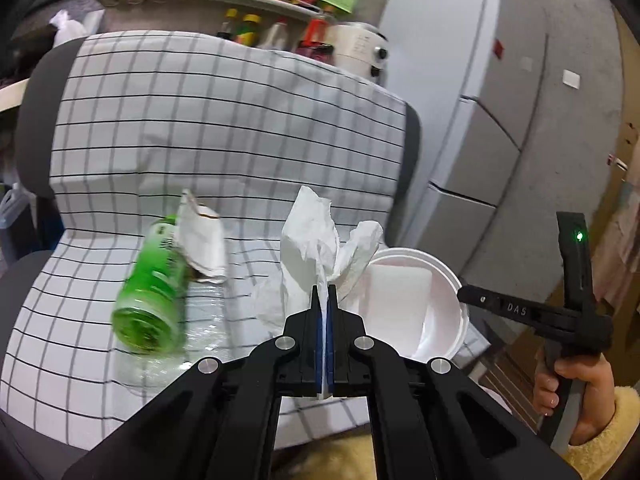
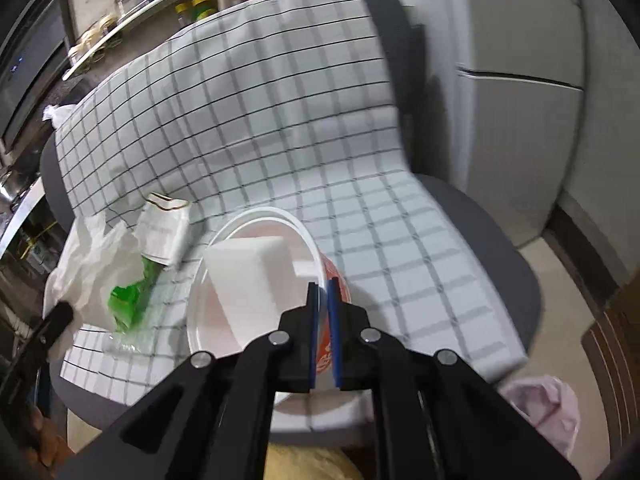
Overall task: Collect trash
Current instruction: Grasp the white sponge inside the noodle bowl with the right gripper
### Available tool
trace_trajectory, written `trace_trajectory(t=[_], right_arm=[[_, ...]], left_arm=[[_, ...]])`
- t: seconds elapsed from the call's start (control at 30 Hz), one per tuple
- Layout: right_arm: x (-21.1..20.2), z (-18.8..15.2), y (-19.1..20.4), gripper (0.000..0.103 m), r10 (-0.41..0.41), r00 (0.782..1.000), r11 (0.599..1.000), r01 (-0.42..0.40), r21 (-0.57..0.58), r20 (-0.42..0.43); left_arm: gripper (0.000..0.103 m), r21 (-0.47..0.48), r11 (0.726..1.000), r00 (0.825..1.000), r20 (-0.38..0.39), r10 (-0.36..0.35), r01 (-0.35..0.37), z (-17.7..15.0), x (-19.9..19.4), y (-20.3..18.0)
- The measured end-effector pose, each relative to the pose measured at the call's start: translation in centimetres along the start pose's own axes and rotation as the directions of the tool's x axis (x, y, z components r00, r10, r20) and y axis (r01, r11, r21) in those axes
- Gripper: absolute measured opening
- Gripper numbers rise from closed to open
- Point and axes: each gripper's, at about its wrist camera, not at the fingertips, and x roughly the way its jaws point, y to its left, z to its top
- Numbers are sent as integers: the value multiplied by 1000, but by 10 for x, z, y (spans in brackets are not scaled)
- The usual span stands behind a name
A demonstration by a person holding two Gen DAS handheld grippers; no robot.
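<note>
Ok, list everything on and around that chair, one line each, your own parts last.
tissue: 1, white, clamped in left gripper above the seat
bottle: 1, green label, lying on the seat
paper cup: 1, white, crushed, resting against the bottle
bowl: 1, white inside, orange outside, rim pinched by right gripper
foam block: 1, white, inside the bowl
checked cloth: 1, white, black grid, over the chair
fridge: 1, grey-white, right of the chair
left gripper: black, shut
right gripper: black, shut
</note>
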Motion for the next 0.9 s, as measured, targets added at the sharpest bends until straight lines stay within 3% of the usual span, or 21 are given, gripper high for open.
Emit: trace_trajectory(t=[0.17, 0.2, 0.23, 0.3, 0.4, 0.53, 0.63, 0.73, 0.8, 0.9], right_arm=[[16, -4, -22, 10, -19, 1000, 1000, 19, 17, -15], [21, -3, -23, 18, -27, 1000, 1000, 27, 6, -16], [22, -5, -23, 32, -31, 999, 999, 31, -8, -8], [26, -4, -20, 44, -47, 999, 998, 47, -44, 11], [22, -1, -15, 46, -63, 997, 994, 67, -84, 50], [12, 9, -1, 47, -21, 994, 990, 35, -134, 104], [30, 20, 10, 49, 13, 998, 987, -4, -162, 56], [54, 26, 14, 54, -7, 1000, 987, 5, -162, -10], [60, 25, 15, 55, -47, 998, 990, 41, -135, -47], [52, 18, 21, 64, -36, 997, 994, 30, -103, -66]], left_arm=[[1, 11, 1000, 1000, -19, -17, 17, -3, 6, -14], [1, 11, 1000, 1000, -22, -15, 15, -3, 8, -16], [1, 11, 1000, 1000, -27, -16, 16, -4, 10, -17], [1, 15, 1000, 999, -33, -10, 10, -5, 14, -18], [1, 14, 1000, 999, -42, -3, 4, -6, 20, -15], [1, 7, 1000, 999, -50, 2, -2, -6, 28, -9], [1, 0, 1000, 998, -58, -3, 3, -6, 34, -6], [1, -5, 1000, 997, -70, -8, 8, -7, 41, -4], [1, -6, 1000, 997, -73, -5, 5, -7, 43, -3], [1, -8, 1000, 998, -68, -2, 2, -5, 44, 0]])
